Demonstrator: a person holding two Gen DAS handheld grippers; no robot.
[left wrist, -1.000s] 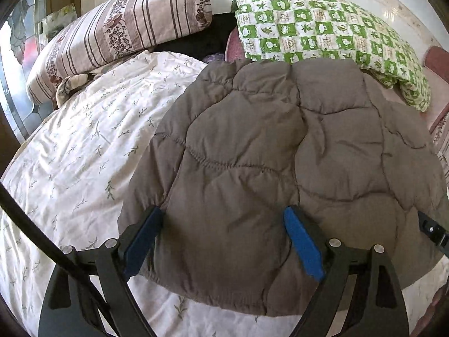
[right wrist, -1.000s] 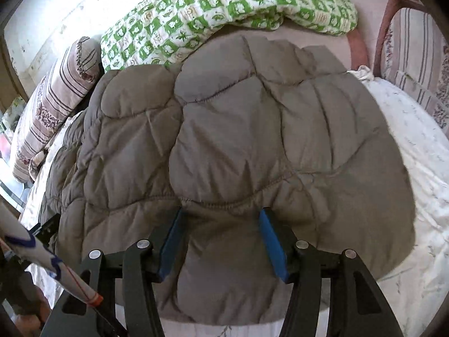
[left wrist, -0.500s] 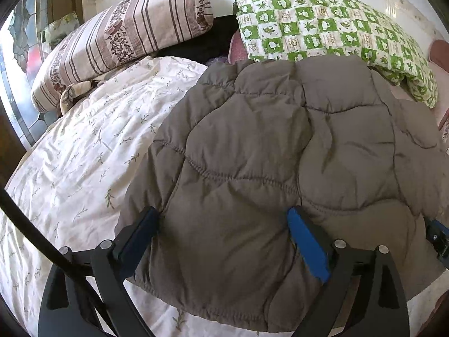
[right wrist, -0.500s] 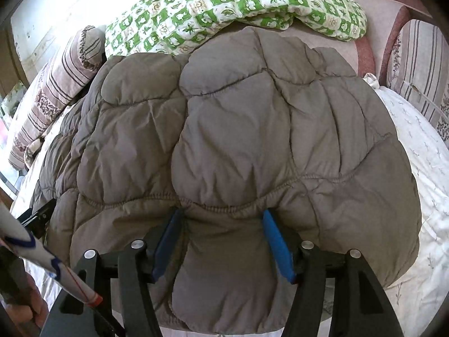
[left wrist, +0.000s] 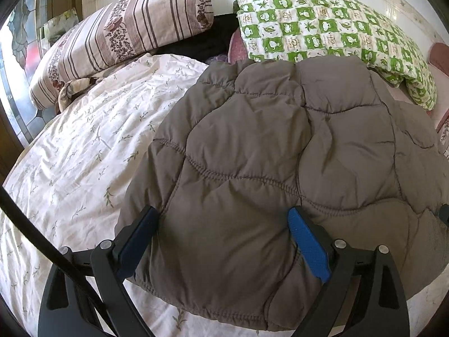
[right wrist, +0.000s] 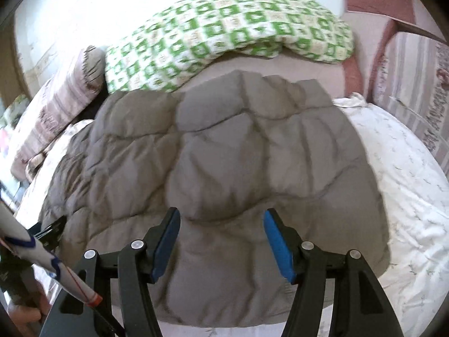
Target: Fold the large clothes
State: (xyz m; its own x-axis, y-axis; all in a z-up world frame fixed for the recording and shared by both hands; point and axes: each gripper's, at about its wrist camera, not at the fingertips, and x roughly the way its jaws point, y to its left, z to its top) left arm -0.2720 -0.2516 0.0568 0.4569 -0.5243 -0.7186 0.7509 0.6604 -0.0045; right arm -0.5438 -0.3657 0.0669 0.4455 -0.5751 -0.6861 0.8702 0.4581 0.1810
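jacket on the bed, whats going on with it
A person with a gripper in each hand is folding a brown quilted jacket on a floral bedsheet. The left gripper and right gripper are both open, fingers either side of the jacket's near edge, gripping nothing. Pillows lie beyond it.

**Open sheet left and right, pillows wall off the back**

Bare floral sheet [left wrist: 84,151] lies open left of the grey quilted jacket [left wrist: 280,154], and more on its right. Behind it, the striped pillow [left wrist: 126,33] and green checked pillow [left wrist: 322,31] block the far edge, the green one touching the jacket.
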